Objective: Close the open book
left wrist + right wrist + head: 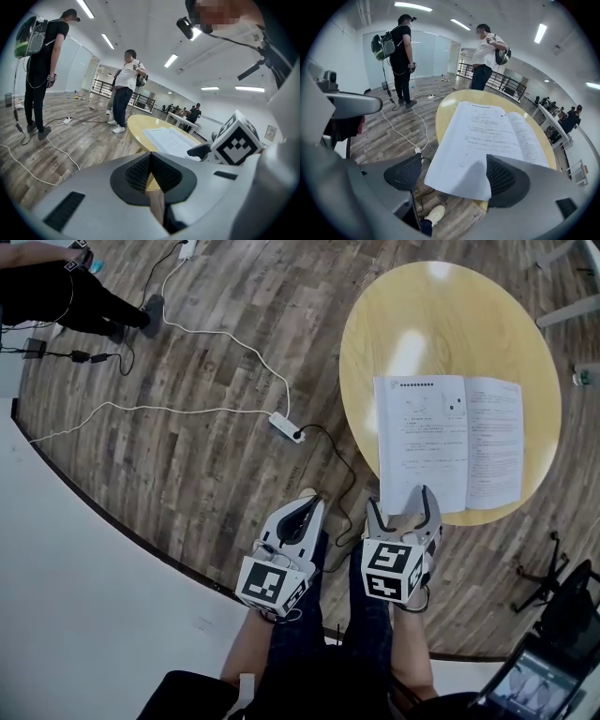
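The book [448, 442] lies open and flat at the near edge of the table [441, 315], spine running away from the person, headings at the far end. The right gripper [403, 502] gapes wide round the left page's near corner, which overhangs the rim, without pinching it. The left gripper [306, 510] is closed and empty. The paper looks light and floppy, so that overhanging corner seems the spot to take.

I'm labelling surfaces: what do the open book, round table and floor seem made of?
The open book: matte white printed paper, pages curving at the spine. The round table: pale wood or laminate, semi-gloss, light glare. The floor: grey-brown planks, wood or wood-look, grain showing.
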`<state>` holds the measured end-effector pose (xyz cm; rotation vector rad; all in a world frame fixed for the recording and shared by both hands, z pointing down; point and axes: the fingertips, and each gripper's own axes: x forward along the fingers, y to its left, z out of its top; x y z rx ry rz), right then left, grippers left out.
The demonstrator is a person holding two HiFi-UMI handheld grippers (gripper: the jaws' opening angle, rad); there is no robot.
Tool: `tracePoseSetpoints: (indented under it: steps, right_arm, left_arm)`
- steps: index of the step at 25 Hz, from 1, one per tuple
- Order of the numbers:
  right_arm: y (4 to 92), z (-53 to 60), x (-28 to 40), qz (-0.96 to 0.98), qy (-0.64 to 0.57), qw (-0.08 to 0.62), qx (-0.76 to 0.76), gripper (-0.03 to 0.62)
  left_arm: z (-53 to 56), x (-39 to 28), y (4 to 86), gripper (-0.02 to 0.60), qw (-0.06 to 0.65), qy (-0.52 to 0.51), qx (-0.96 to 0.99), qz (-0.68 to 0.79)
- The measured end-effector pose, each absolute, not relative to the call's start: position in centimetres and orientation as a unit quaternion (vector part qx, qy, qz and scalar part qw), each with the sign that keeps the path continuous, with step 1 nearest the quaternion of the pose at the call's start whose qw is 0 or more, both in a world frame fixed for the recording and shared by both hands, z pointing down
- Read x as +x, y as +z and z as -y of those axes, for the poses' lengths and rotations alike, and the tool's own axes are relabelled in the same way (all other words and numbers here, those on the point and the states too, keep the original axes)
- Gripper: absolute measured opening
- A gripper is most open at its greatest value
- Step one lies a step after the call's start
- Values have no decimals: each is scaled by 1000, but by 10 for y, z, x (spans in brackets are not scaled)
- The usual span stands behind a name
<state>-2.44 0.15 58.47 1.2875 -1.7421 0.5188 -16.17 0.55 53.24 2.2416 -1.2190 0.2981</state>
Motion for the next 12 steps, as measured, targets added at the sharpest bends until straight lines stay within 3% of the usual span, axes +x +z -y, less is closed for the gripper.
tracePoseSetpoints:
  steps: [12]
  right_arm:
    - [602, 1, -17, 641, 207, 506, 539, 405]
  left_arm:
    - [3, -180, 544, -3, 298, 112, 829, 459]
